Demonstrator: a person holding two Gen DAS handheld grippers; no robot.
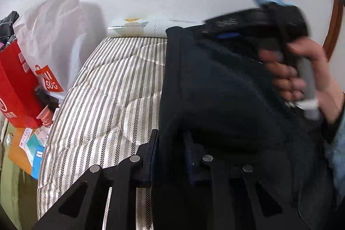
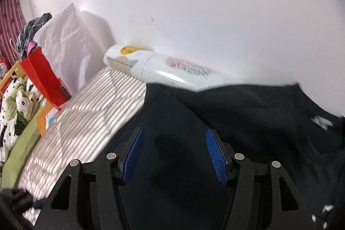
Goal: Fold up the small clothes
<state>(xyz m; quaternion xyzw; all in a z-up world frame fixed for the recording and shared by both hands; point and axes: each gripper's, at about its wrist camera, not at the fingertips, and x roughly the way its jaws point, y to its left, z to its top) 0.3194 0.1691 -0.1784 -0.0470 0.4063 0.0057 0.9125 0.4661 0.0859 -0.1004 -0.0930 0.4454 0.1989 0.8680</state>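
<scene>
**Dark garment pinched on the left, right tool open above it**

My left gripper has its jaws pressed together on a fold of the dark navy, soft knitted garment; the cloth runs up between the blue pads and away in front of the tool. The garment lies on the striped grey-and-white quilted mattress, which shows to the left of this tool.

My right gripper has its jaws spread, with nothing between the blue pads. The same garment spreads under and in front of it. In the left view I also see the hand holding this tool, blurred, to the right of and above the cloth.

I judge the garment light, limp and not fragile. It will sag and follow any pull, and thick layers may slip if I take too little. I would take hold at an edge or a corner, biting deep, at the same height as the left grip, so the fold stays straight. Which edge is hem or collar, I cannot tell.
</scene>
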